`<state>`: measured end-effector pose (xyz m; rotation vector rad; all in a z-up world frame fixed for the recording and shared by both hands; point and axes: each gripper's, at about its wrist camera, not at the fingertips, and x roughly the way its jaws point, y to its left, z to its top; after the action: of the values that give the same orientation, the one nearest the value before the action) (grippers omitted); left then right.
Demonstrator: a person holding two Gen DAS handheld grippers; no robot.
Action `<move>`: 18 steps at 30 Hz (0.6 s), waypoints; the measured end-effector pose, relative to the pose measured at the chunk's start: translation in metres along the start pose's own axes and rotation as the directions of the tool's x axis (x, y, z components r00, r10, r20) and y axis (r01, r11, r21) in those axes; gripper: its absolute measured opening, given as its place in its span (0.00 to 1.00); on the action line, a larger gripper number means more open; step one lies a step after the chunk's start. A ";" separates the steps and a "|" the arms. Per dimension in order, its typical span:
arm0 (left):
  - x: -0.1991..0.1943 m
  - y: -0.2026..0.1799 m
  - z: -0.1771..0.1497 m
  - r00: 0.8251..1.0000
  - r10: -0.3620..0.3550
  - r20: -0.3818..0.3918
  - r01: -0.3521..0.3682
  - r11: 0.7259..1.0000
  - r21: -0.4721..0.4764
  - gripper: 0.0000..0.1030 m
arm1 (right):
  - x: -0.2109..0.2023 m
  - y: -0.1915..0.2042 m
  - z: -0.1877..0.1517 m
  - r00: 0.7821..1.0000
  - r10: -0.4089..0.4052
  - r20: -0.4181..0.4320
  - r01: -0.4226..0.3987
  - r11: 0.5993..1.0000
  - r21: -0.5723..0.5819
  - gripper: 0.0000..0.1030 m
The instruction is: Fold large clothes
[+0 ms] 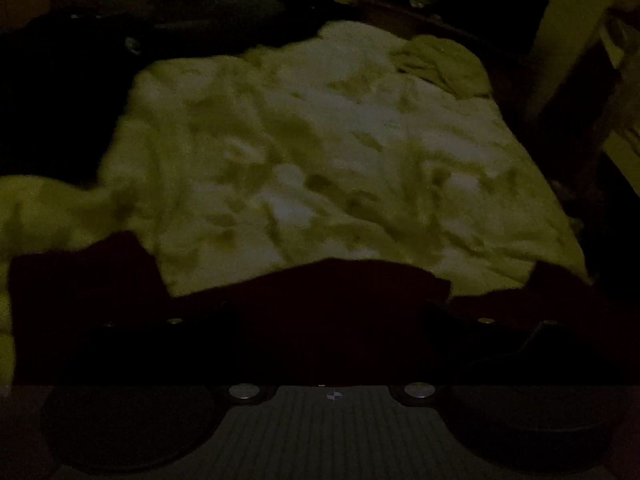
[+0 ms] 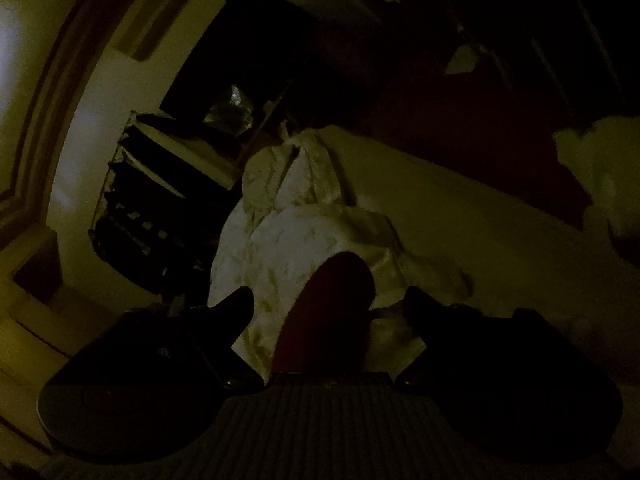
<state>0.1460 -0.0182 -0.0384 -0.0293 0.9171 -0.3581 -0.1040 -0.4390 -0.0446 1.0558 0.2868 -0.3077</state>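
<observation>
The scene is very dark. In the left wrist view a dark maroon garment (image 1: 312, 300) lies across the near edge of a bed with a pale crumpled cover (image 1: 312, 152). My left gripper (image 1: 328, 332) sits low over the garment; its fingers merge with the dark cloth, so their state is unclear. In the right wrist view my right gripper (image 2: 328, 300) has its two fingers spread wide, with a fold of the maroon garment (image 2: 332, 312) rising between them without being pinched. The pale cover (image 2: 280, 248) lies behind it.
A crumpled pale cloth (image 1: 444, 64) lies at the bed's far right corner. Dark clothes (image 1: 60, 80) are heaped at the far left. A dark shelf unit (image 2: 160, 200) stands against the wall beside the bed. A doorway frame (image 2: 48, 80) is at the left.
</observation>
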 end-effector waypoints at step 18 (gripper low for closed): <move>-0.096 0.021 -0.008 0.973 -0.166 0.160 0.172 0.985 -0.027 0.76 | 0.019 -0.004 0.005 0.991 0.007 -0.136 -0.006 1.000 0.003 0.91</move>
<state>0.0926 0.0329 0.0273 -0.1720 0.7670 -0.4886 -0.0874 -0.4469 -0.0527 1.0818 0.4049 -0.2307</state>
